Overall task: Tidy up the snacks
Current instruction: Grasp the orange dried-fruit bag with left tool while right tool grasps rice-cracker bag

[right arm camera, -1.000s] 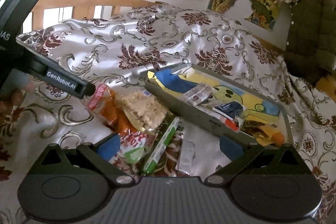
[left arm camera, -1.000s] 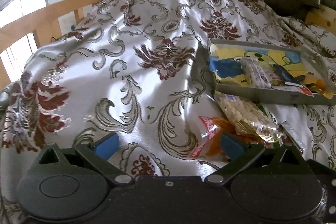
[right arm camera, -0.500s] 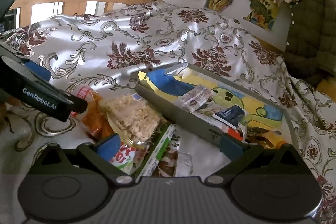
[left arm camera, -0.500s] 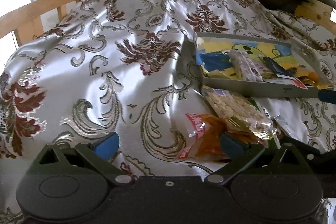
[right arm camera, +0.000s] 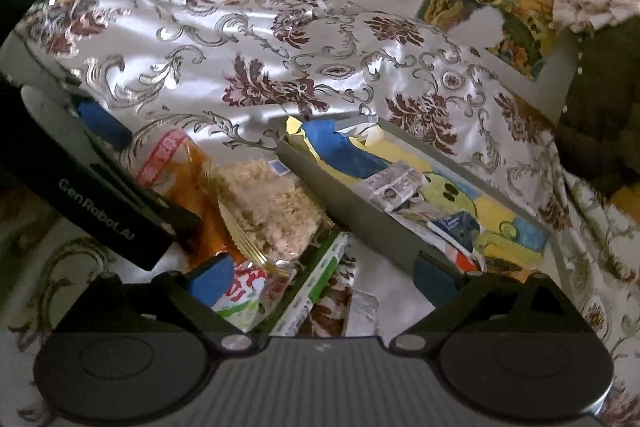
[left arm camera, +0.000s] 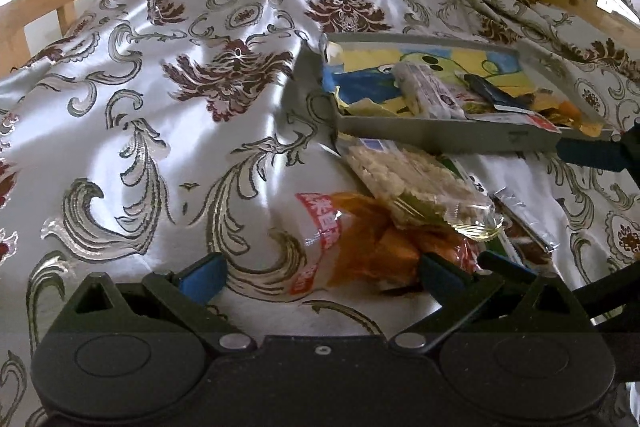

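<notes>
- Snacks lie loose in a heap on the bed, just outside the near wall of the tray (left arm camera: 452, 139): an orange bag (left arm camera: 360, 243), a clear rice-puff pack (left arm camera: 412, 183) lapped over it, a green stick pack (right arm camera: 316, 287) and a silver sachet (left arm camera: 524, 215).
- Orange bag sits right ahead of the left gripper (left arm camera: 320, 273), between its spread fingers, untouched; its long axis runs across them, toward the tray.
- Right gripper (right arm camera: 324, 277) hangs over the green stick pack and a red-and-white pack (right arm camera: 244, 291); its fingers are wide but closing, pressing on nothing yet.
- Left gripper looks nearer the orange bag, the right nearer the stick pack and the tray.
- Tray holds a pale wrapped bar (right arm camera: 394, 185), a dark blue packet (right arm camera: 456, 225) and orange bits at its far end, on a cartoon-print liner; much of its floor is free.
</notes>
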`<action>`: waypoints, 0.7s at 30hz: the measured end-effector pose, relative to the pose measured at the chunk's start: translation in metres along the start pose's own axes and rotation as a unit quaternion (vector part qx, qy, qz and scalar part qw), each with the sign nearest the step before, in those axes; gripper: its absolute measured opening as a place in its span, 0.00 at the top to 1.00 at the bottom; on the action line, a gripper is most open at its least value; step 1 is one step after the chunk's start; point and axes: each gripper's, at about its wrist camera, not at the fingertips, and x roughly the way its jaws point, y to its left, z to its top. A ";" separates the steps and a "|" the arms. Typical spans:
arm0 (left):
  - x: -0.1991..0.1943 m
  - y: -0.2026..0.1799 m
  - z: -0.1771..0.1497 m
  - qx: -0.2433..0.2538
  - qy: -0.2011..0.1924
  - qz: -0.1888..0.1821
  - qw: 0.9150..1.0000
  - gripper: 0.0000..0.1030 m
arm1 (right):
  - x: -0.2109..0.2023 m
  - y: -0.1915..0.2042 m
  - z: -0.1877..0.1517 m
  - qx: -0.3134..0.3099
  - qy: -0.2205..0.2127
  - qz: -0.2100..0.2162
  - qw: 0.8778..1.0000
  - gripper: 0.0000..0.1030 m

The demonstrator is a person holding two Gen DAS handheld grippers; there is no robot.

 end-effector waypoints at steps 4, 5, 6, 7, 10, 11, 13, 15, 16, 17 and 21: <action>0.001 0.001 0.001 -0.006 0.003 -0.003 1.000 0.01 | 0.007 0.006 -0.001 -0.015 -0.001 -0.005 1.000 0.09; 0.001 0.002 0.001 -0.007 0.003 -0.004 1.000 0.01 | 0.008 0.007 0.000 -0.017 -0.004 -0.006 1.000 0.10; 0.001 0.002 0.001 -0.006 0.003 -0.004 1.000 0.01 | 0.009 0.009 0.001 -0.021 -0.007 -0.008 1.000 0.10; 0.001 0.002 0.001 -0.006 0.003 -0.004 1.000 0.01 | 0.010 0.009 0.002 -0.026 -0.009 -0.010 1.000 0.13; 0.001 0.003 0.001 -0.010 0.002 -0.006 1.000 0.01 | 0.010 0.008 0.005 -0.036 -0.015 -0.016 0.999 0.15; 0.002 0.003 0.002 -0.012 0.002 -0.007 1.000 0.01 | 0.010 0.008 0.005 -0.037 -0.018 -0.015 0.999 0.15; 0.002 0.003 0.002 -0.013 0.002 -0.009 1.000 0.01 | 0.009 0.007 0.005 -0.040 -0.022 -0.017 0.999 0.16; 0.002 0.003 0.002 -0.013 0.002 -0.009 1.000 0.01 | 0.008 0.006 0.006 -0.045 -0.027 -0.026 0.998 0.20; 0.002 0.003 0.002 -0.013 0.002 -0.008 1.000 0.01 | 0.008 0.006 0.006 -0.047 -0.029 -0.031 0.998 0.21; 0.002 0.004 0.002 -0.013 0.002 -0.009 1.000 0.01 | 0.007 0.005 0.007 -0.047 -0.031 -0.033 0.998 0.22; 0.001 0.003 0.002 -0.009 0.000 -0.023 1.000 0.07 | 0.008 0.006 0.007 -0.056 -0.032 -0.022 0.998 0.29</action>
